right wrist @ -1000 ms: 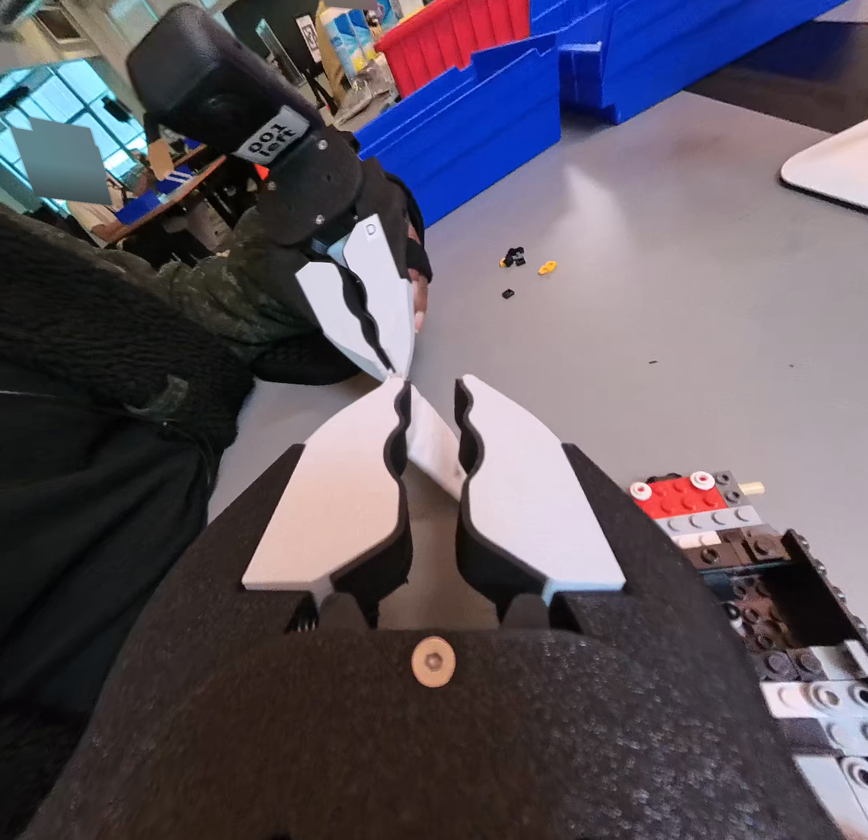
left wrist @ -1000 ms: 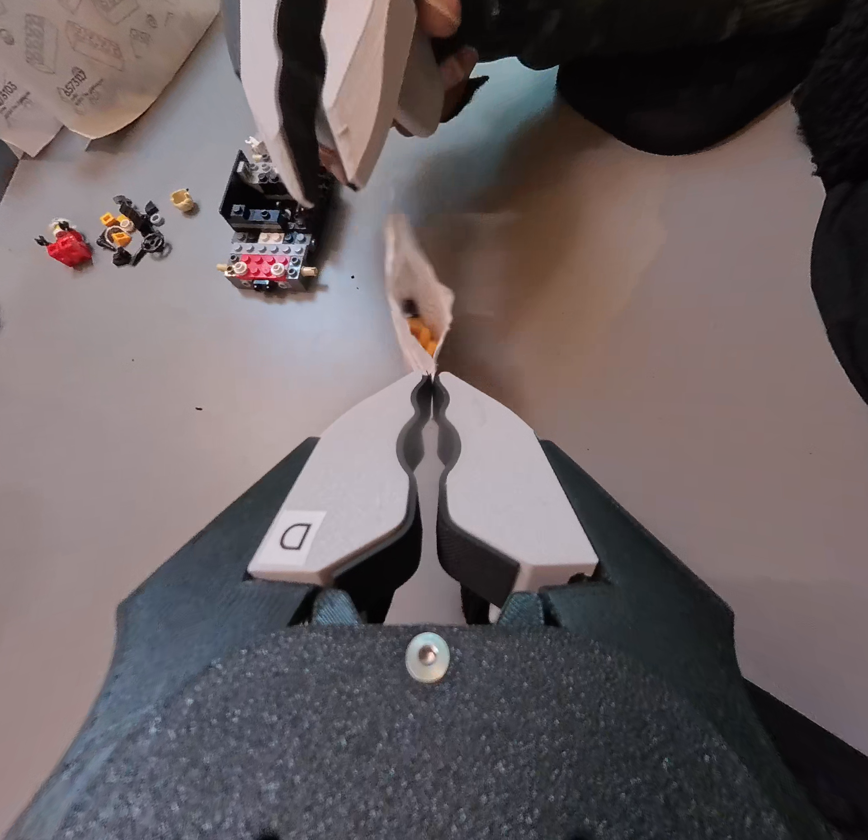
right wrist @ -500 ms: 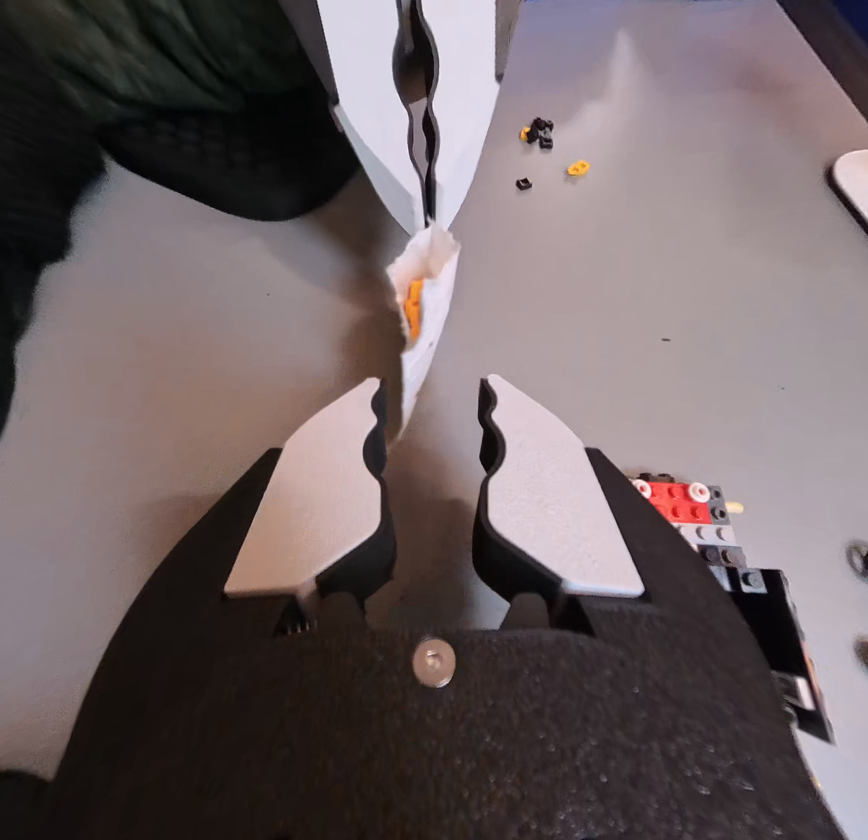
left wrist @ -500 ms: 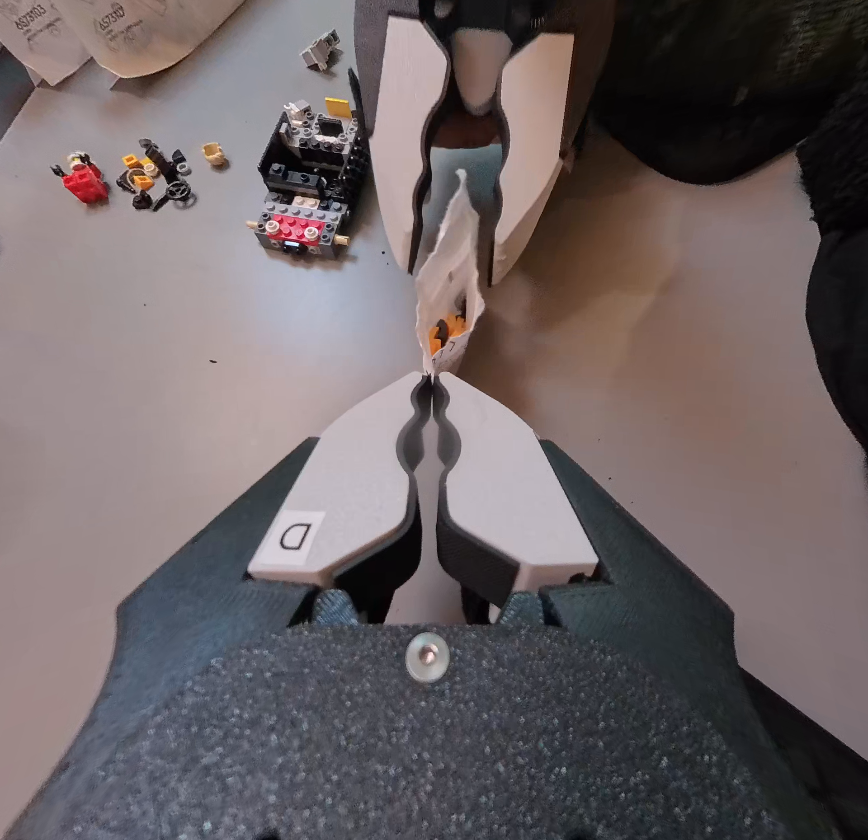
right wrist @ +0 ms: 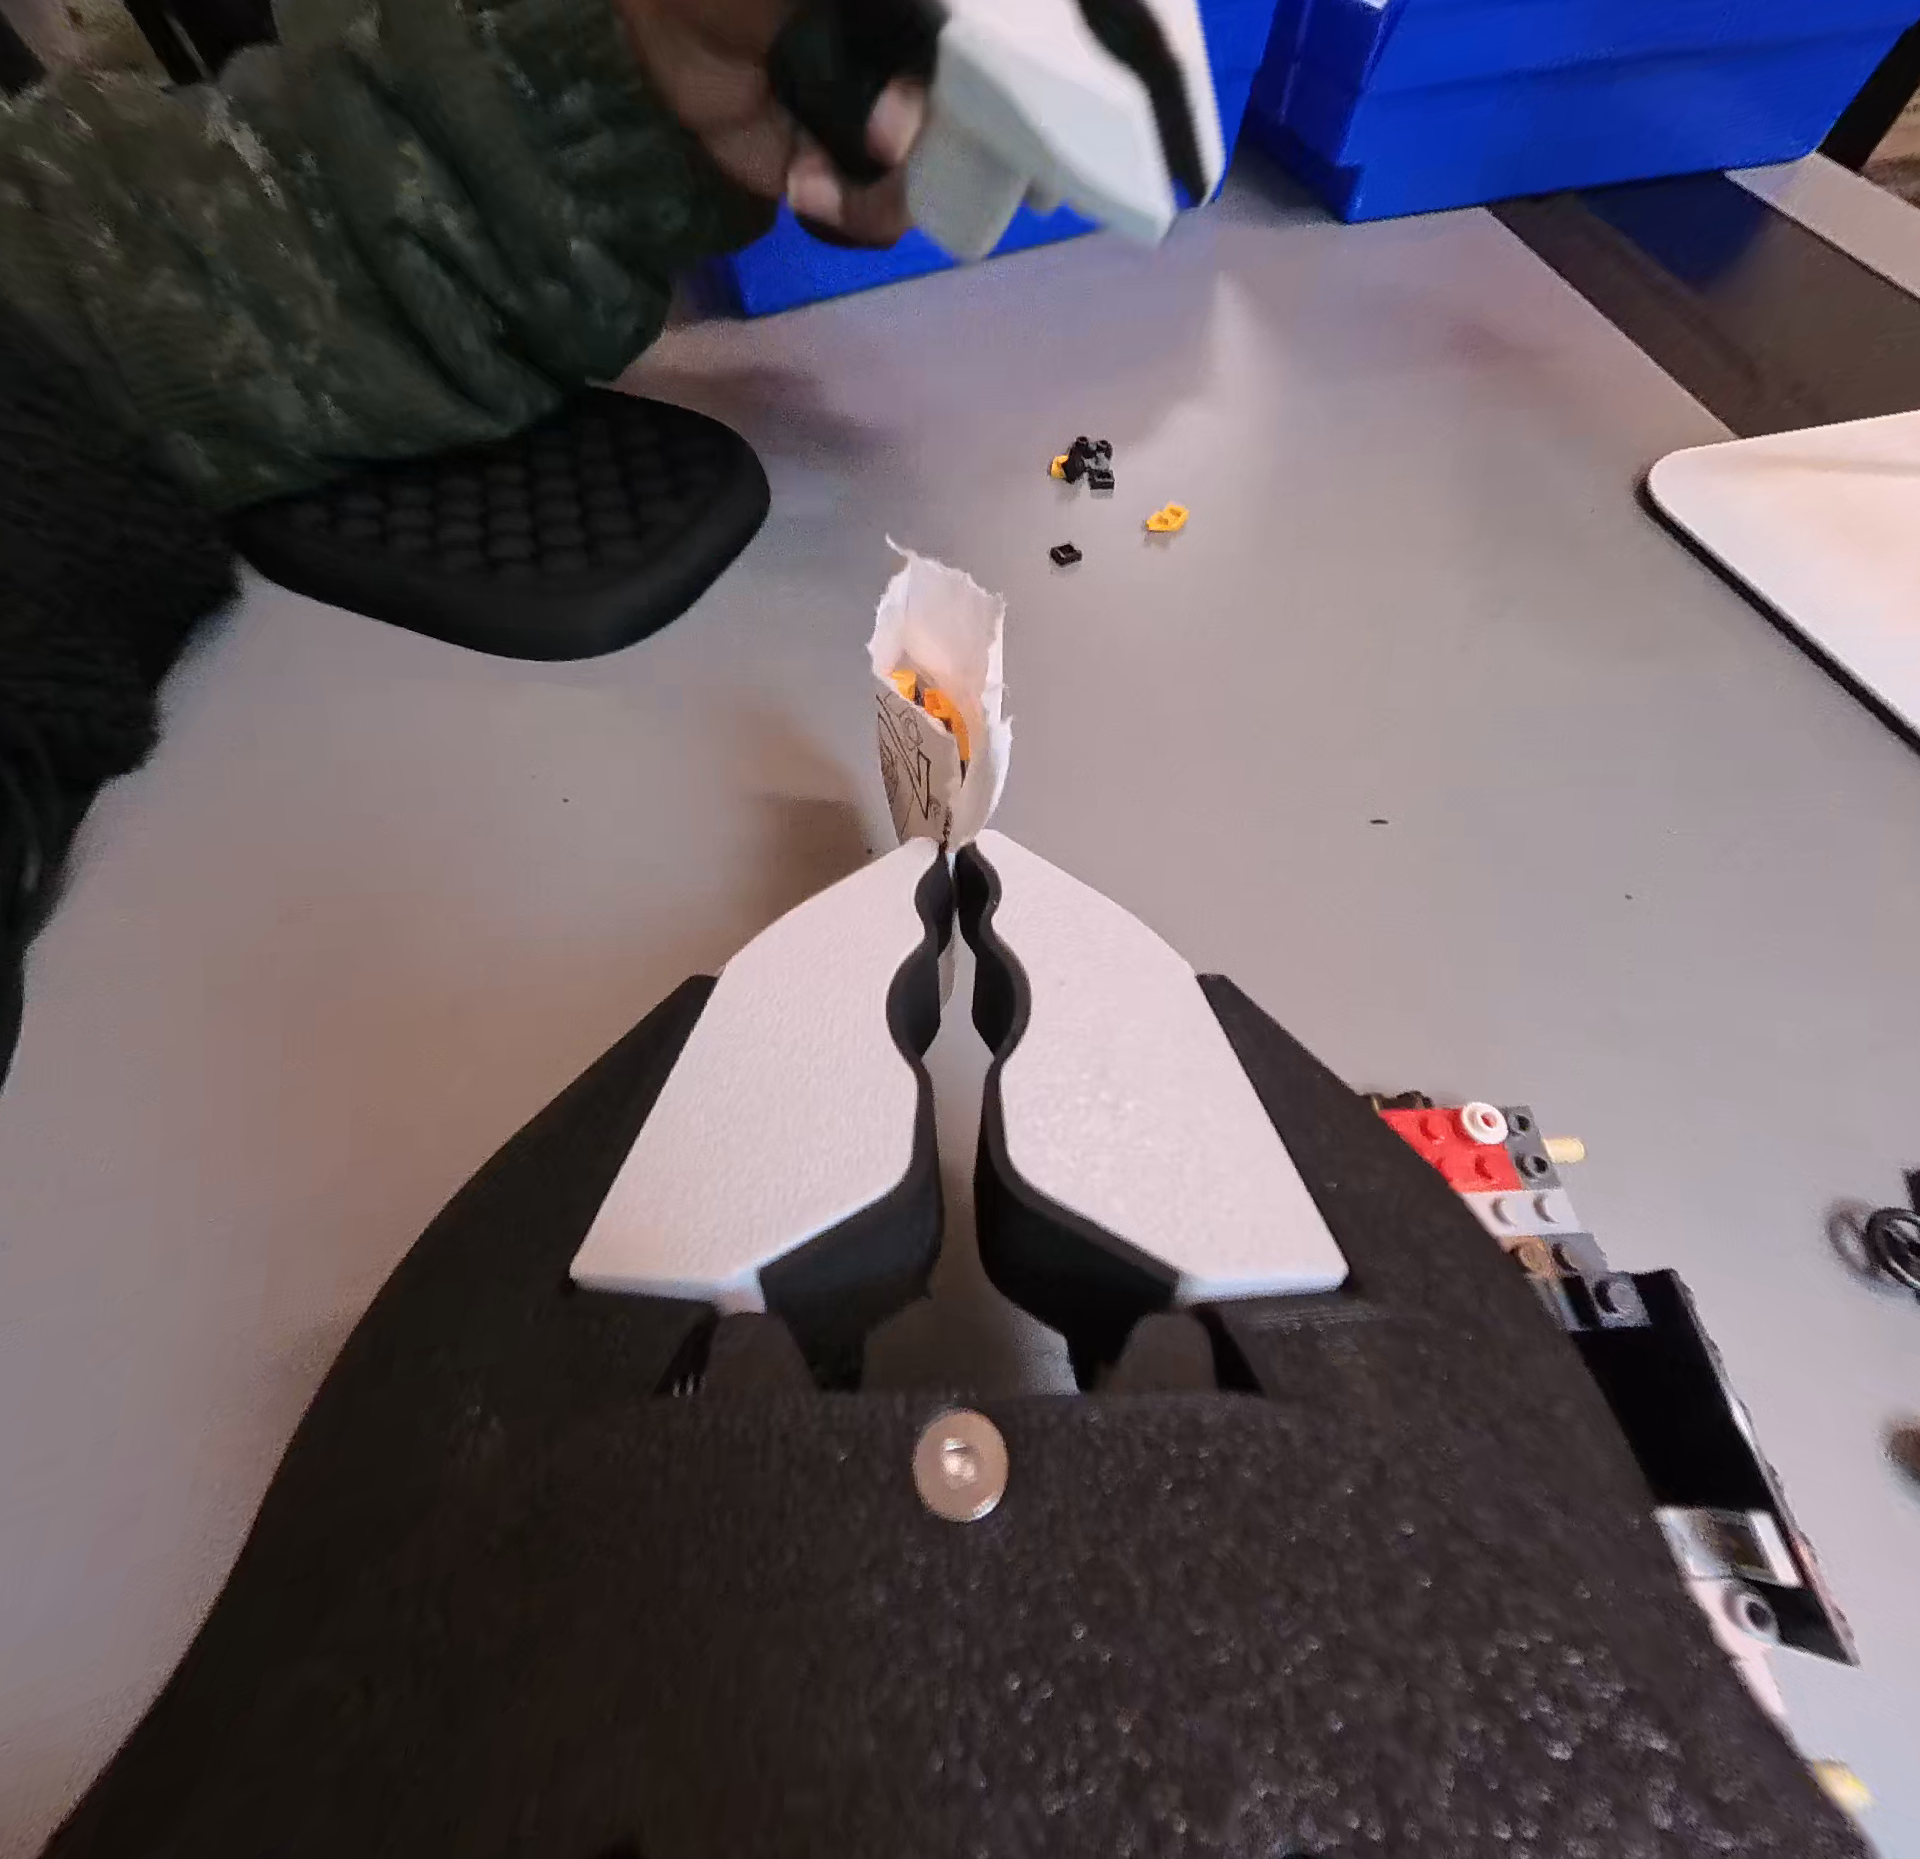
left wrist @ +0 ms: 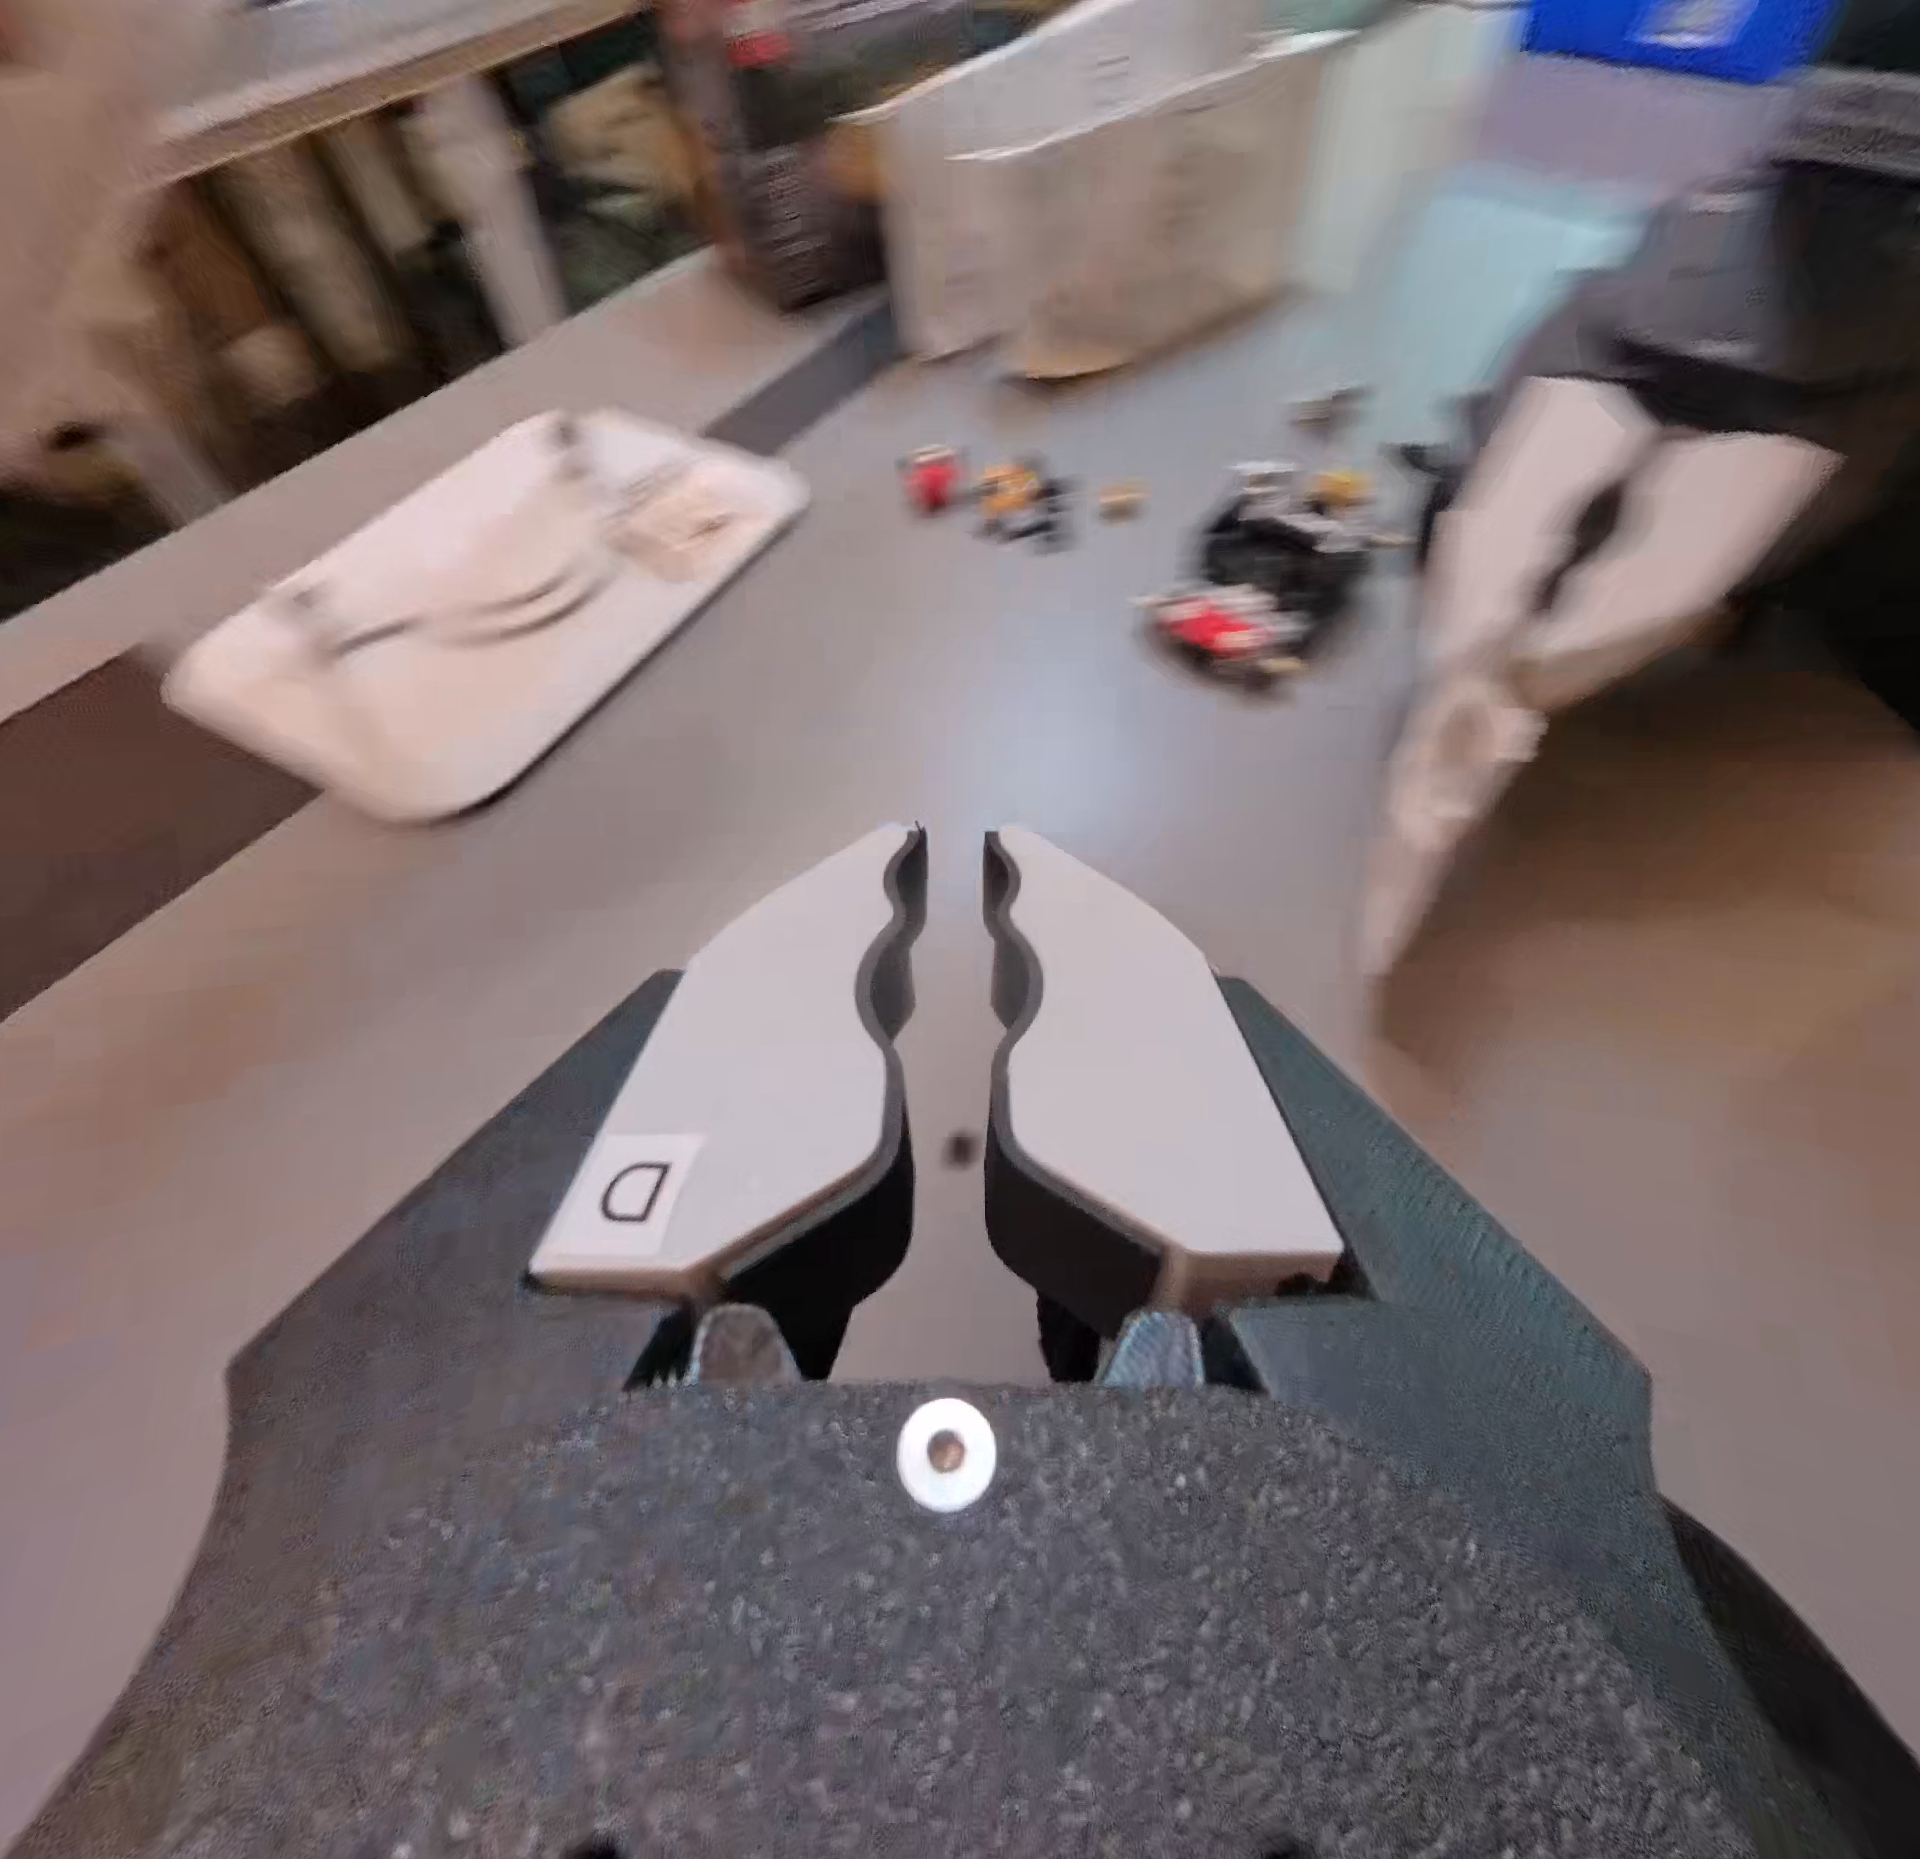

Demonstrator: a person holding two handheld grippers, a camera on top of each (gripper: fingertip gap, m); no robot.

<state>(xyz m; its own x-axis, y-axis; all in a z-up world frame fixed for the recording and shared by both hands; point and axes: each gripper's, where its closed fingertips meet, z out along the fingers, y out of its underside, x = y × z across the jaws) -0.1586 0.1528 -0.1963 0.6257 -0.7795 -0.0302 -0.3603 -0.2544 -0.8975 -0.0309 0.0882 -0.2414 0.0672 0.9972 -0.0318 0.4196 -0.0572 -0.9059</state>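
My right tool is clenched on a torn white paper bag of orange bricks, above the grey counter. My left tool hangs released, nothing between its fingers.

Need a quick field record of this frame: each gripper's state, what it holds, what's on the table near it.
left gripper: open, nothing between the fingers, above bare grey table
right gripper: shut on torn white paper bag
bag contents: orange bricks visible in the open top
right of right gripper: part-built brick model
beyond bag: loose black and orange pieces
far edge: blue bins
right edge: white tray
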